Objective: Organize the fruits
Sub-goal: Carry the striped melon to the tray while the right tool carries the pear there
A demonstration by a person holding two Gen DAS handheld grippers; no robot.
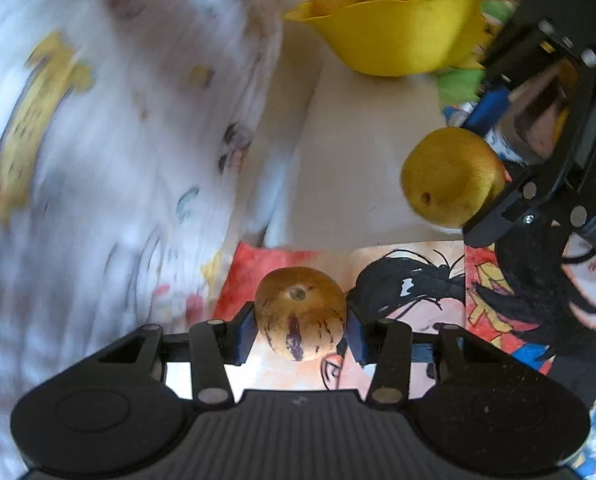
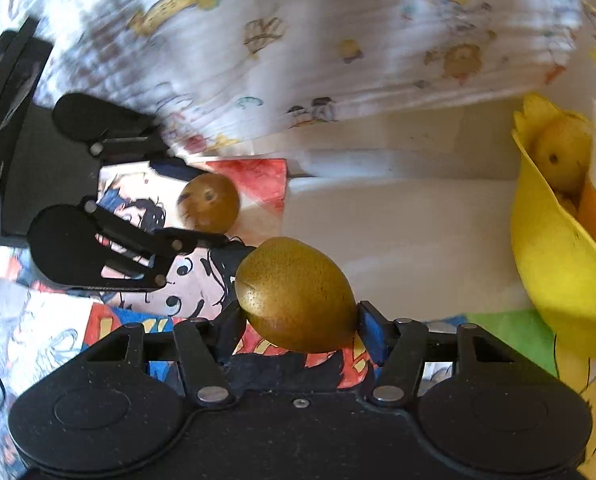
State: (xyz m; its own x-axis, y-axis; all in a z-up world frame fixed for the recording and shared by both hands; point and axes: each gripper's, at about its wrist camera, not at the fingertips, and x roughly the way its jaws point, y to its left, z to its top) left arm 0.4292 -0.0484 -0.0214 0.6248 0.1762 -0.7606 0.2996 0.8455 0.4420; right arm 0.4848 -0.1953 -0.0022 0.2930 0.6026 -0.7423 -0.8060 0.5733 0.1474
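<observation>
Both grippers loaded, yellow bowl (image 1: 393,36) nearby.
L gripper (image 1: 301,330) clamps striped pepino melon (image 1: 300,314); R gripper (image 2: 298,328) clamps pear (image 2: 294,294).

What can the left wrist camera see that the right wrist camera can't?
Only the left wrist view shows the purple stripes on the striped fruit held in the left gripper.

Only the right wrist view shows a small yellow fruit lying inside the yellow bowl, and the right gripper from behind.

Both show the two grippers, each shut on a fruit, the yellow-green fruit, the bowl, the cartoon pictures and the printed cloth.
</observation>
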